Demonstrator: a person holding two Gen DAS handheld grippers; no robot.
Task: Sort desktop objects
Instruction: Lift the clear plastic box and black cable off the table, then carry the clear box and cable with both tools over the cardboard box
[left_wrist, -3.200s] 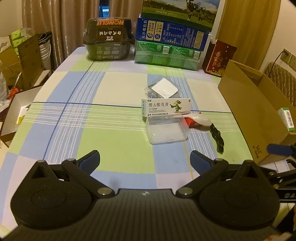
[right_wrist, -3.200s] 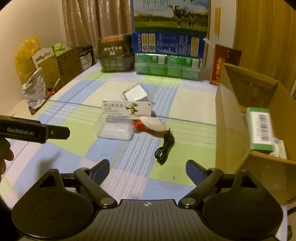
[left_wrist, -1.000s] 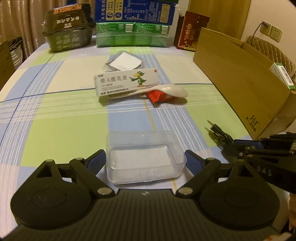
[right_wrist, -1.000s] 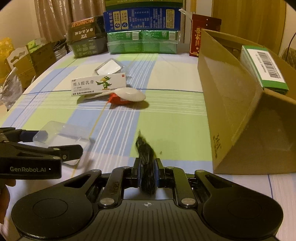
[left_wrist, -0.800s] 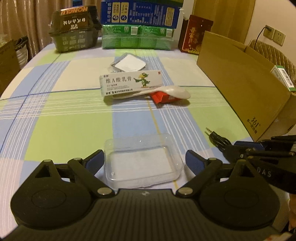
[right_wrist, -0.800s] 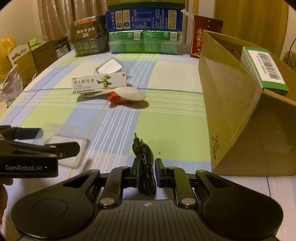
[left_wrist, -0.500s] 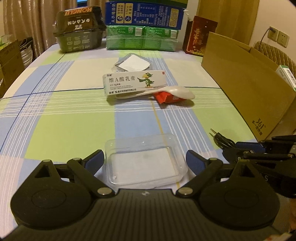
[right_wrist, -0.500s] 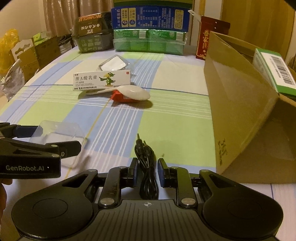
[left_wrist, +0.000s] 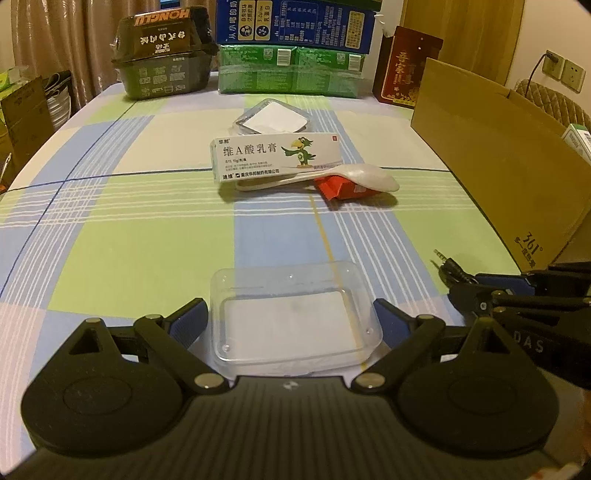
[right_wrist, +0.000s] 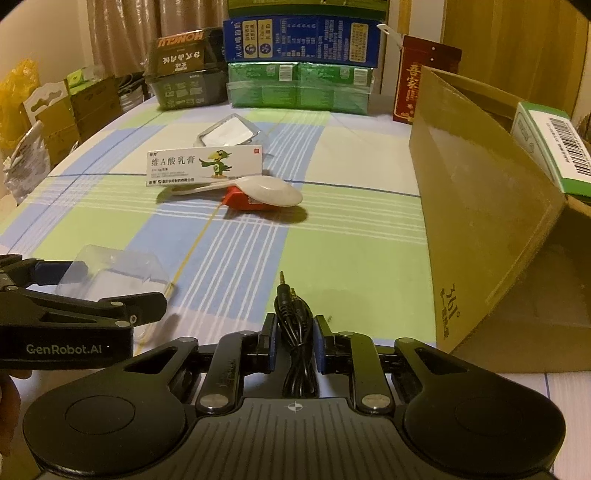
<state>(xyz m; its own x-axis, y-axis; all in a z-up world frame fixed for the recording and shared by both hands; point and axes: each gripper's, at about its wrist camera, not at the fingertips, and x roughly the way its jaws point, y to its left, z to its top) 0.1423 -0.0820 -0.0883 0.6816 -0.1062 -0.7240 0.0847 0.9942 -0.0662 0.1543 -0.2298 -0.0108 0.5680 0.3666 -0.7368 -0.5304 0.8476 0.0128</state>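
Containers first: I am seeing a clear plastic box (left_wrist: 293, 321) sitting empty on the checked table (left_wrist: 147, 236), right between the fingers of my left claw (left_wrist: 291, 319). A second small clear case (left_wrist: 273, 120) with something white inside is lying farther back, just behind the white ointment carton (left_wrist: 277, 157). A cardboard box (right_wrist: 480, 206) is standing open on its side to the right, and a green-and-white carton (right_wrist: 550, 147) is resting in it. A white spoon (right_wrist: 258, 190) is lying over a red packet (right_wrist: 240, 201), touching the ointment carton.

Changes: compared with three seconds ago, the clear plastic box is now sitting much closer to my left claw, and the black audio cable (right_wrist: 295, 332) is no longer lying loose near the spoon; it is now in my right claw (right_wrist: 294, 345). Over the last half second I am noticing almost no shift.

Claws: my left claw is standing wide, its blue pads (left_wrist: 190, 319) flanking the clear plastic box; I cannot tell whether they are touching its walls. My right claw is closing, nearly shut, pinching the coiled black audio cable between its pads, with the plugs poking forward over the table.
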